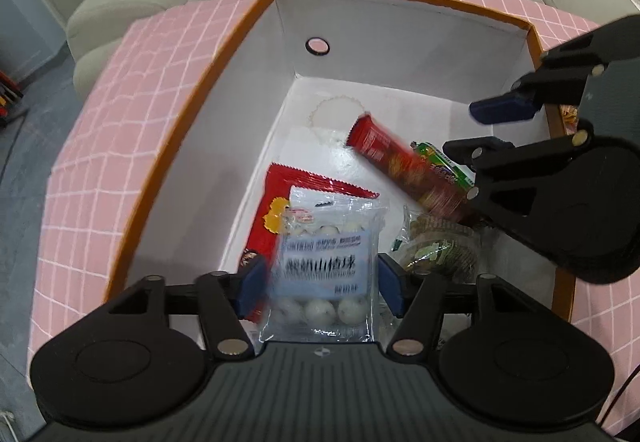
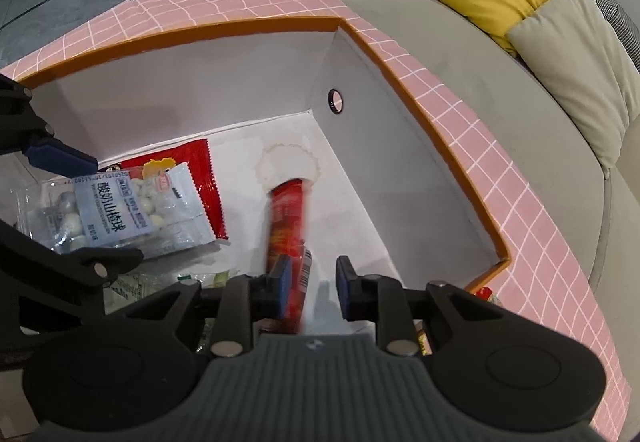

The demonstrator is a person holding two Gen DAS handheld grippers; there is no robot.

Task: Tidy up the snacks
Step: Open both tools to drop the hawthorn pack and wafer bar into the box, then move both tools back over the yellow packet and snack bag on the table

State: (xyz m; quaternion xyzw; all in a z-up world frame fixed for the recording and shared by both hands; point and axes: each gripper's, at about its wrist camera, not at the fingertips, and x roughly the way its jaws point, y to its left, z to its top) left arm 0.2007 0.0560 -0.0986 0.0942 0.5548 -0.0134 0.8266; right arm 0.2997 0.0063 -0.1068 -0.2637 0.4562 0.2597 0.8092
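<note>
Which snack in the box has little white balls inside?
The clear bag, lying on the flat red packet. Its white balls show through; the long red pack is opaque.

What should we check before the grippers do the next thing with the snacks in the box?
1. Left gripper open: ok.
2. Candy ball bag let go: cannot tell; it lies between the open jaws.
3. Right gripper open: ok.
4. Red tube pack settled: cannot tell, it is blurred.
5. Both snacks inside the box: ok.
6. Bare box floor left: ok, near the far wall.
</note>
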